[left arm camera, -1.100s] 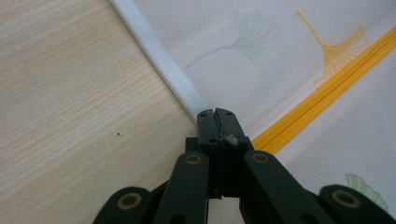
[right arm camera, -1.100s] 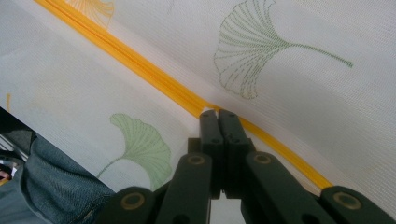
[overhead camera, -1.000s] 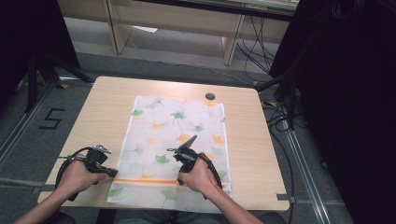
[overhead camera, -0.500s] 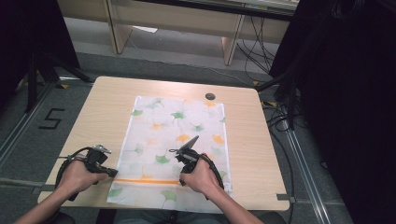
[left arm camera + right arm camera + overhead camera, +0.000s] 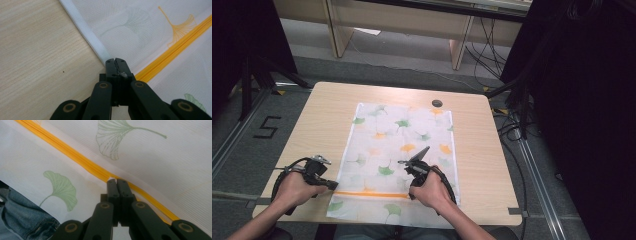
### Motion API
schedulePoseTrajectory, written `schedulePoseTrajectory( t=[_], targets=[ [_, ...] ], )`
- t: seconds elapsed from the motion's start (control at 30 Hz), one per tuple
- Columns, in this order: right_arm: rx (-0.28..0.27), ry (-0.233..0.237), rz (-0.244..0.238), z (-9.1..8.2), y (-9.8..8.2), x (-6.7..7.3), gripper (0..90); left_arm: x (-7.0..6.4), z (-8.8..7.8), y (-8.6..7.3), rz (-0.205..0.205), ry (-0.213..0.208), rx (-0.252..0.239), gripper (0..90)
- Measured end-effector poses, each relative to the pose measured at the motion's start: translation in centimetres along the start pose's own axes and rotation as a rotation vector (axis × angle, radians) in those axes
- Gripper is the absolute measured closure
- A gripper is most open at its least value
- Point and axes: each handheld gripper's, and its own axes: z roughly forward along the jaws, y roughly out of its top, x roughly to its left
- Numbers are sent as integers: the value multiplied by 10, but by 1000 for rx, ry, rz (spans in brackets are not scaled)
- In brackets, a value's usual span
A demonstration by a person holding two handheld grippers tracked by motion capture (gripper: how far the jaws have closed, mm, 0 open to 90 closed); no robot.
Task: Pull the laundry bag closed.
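While both hand-held grippers [image 5: 116, 61] [image 5: 116, 181] stay clenched, woven leaf-print cloth [image 5: 397, 150] lies flat.

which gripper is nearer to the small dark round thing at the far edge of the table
Right. The right gripper sits over the middle of the cloth, below the dark disc; the left gripper is at the cloth's near left edge, farther off.

A pale wooden surface [image 5: 322, 115] carries a white cloth [image 5: 397, 145] printed with green and orange leaves. A small dark disc [image 5: 437, 103] lies just beyond the cloth's far edge.
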Motion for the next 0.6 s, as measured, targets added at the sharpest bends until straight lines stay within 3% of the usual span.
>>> schedulePoseTrajectory(
  t=[0.1,0.6],
  targets=[
    [-20,-5,10,1,-2,-2,900,0,0,0,0,0,0,897],
    [-16,-13,2,-1,-6,-8,900,0,0,0,0,-2,-3,897]
  ],
)
